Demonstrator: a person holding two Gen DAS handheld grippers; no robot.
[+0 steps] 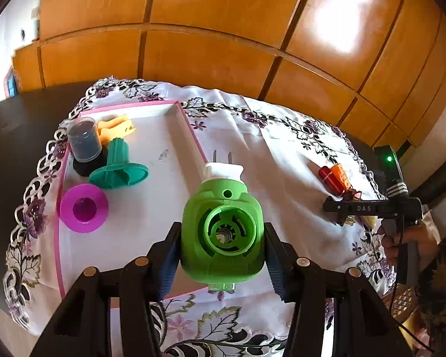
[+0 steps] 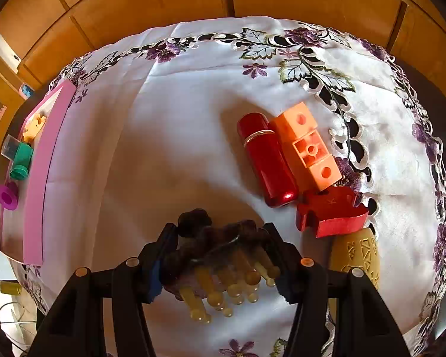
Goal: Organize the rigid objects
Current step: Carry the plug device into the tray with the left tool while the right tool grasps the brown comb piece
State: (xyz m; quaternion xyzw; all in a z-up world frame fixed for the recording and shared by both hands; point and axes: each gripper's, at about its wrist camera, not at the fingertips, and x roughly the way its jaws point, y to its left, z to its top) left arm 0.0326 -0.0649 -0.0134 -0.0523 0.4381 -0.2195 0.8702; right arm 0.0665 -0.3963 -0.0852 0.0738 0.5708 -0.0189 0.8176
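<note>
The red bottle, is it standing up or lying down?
Lying down. The red bottle rests on its side on the tablecloth, against the orange block.

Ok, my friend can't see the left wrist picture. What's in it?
The left gripper holds a green plug-in gadget with a white two-pin plug, its jaws pressing both sides, over a pink-rimmed tray. The tray holds a teal piece, a magenta ring, a clear-capped jar and an orange piece.

Left claw [image 1: 223, 255] clamped, tilted down; right claw [image 2: 220, 264] clamped, steeper.
</note>
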